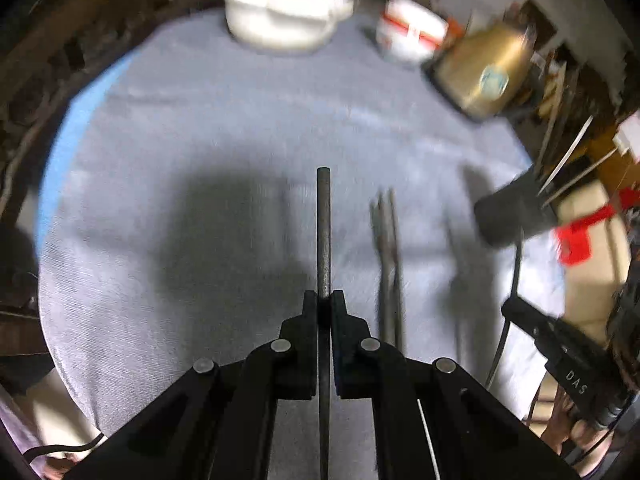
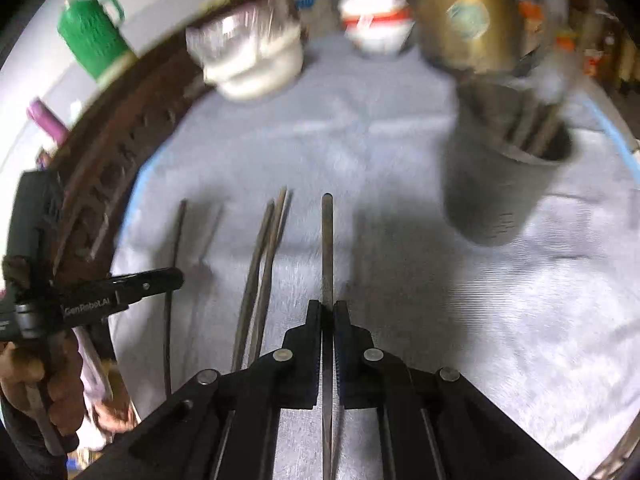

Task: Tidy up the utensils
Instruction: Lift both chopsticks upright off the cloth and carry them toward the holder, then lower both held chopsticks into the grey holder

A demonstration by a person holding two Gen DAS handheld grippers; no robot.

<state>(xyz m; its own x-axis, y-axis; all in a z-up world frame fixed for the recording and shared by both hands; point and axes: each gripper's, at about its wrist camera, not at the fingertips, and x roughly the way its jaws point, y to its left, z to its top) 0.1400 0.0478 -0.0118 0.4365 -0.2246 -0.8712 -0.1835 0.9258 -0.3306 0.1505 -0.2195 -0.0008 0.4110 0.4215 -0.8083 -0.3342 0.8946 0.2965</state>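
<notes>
My left gripper [image 1: 324, 300] is shut on a dark chopstick [image 1: 323, 232] that points forward above the grey cloth. It also shows in the right wrist view [image 2: 168, 278], holding that chopstick [image 2: 176, 236]. My right gripper [image 2: 328, 310] is shut on another dark chopstick [image 2: 327, 248]; it shows in the left wrist view [image 1: 516, 312]. A pair of chopsticks [image 2: 264, 264] lies on the cloth between the two grippers, also seen in the left wrist view [image 1: 388, 264]. A dark utensil cup [image 2: 500, 176] holding several chopsticks stands at the right, also in the left wrist view [image 1: 508, 212].
A grey cloth [image 1: 224, 128] covers the round table. At its far side stand a white jar [image 1: 280, 20], a white and red bowl [image 1: 412, 32] and a gold container [image 1: 484, 68]. A green flask [image 2: 92, 36] stands beyond the table's wooden edge.
</notes>
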